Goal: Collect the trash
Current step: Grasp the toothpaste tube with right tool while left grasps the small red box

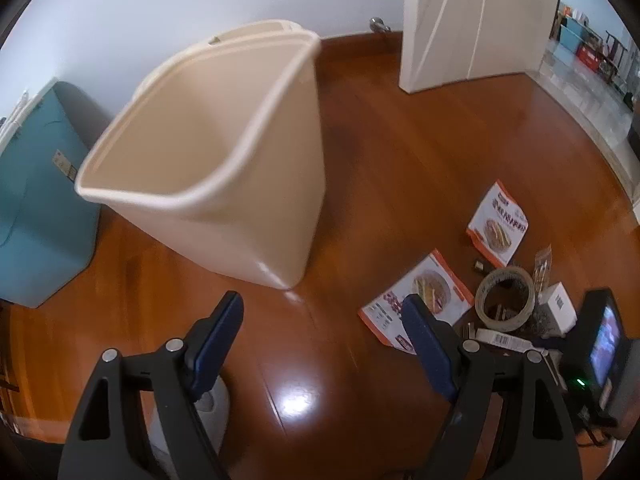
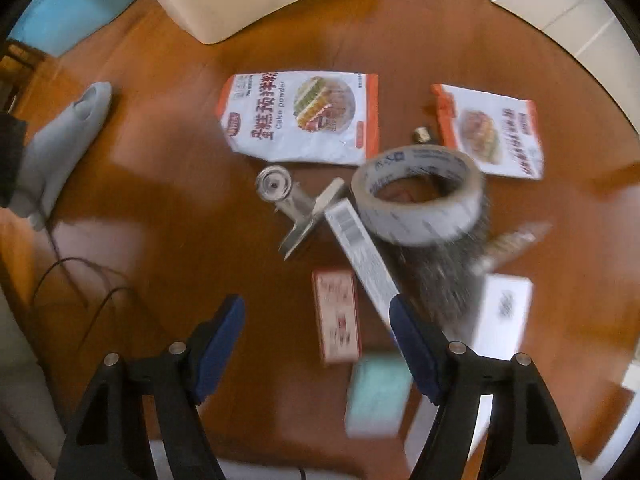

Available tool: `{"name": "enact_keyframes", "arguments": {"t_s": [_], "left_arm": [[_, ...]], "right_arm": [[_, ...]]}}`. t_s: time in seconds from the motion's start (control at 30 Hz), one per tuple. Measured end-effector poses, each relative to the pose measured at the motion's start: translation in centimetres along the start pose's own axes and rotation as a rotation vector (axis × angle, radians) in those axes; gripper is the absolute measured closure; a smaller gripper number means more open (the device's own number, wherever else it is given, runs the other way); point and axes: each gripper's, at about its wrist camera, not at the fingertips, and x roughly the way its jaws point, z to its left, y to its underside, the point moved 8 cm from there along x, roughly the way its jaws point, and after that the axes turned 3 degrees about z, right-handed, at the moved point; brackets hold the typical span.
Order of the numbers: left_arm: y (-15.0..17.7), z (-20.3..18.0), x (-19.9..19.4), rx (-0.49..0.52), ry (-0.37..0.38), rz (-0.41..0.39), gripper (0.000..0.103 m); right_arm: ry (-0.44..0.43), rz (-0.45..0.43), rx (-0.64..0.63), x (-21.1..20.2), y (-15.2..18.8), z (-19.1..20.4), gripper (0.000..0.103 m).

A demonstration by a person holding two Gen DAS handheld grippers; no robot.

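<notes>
Left wrist view alone shows inside the beige bin: nothing in it, standing on the wood floor. Left tool released, nothing between its pads. Right wrist view alone shows a metal clip and red card. Trash lies right of the bin: cake powder bag, tape roll. Right tool released over the floor.
</notes>
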Motion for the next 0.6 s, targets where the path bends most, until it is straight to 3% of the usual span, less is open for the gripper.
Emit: {"name": "enact_keyframes", "arguments": {"t_s": [0.23, 0.33, 0.5, 0.57, 0.6], "left_arm": [[1.5, -0.8, 0.8, 0.0, 0.021, 0.027, 0.022], [1.8, -0.5, 0.9, 0.004, 0.01, 0.027, 0.022], [2.3, -0.2, 1.6, 0.001, -0.002, 0.042, 0.022], [2.5, -0.4, 1.9, 0.003, -0.006, 0.048, 0.022], [2.7, -0.6, 1.9, 0.008, -0.005, 0.047, 0.022]], "right_arm": [[0.002, -0.059, 0.027, 1.3, -1.9, -1.8, 0.028], [0.013, 0.008, 0.019, 3.3, -1.7, -2.2, 0.04], [-0.004, 0.024, 0.04, 6.1, -2.4, -3.0, 0.051], [-0.034, 0.013, 0.072, 6.5, -2.8, -3.7, 0.073], [-0.088, 0.001, 0.124, 6.3, -3.1, -4.5, 0.074]]}}
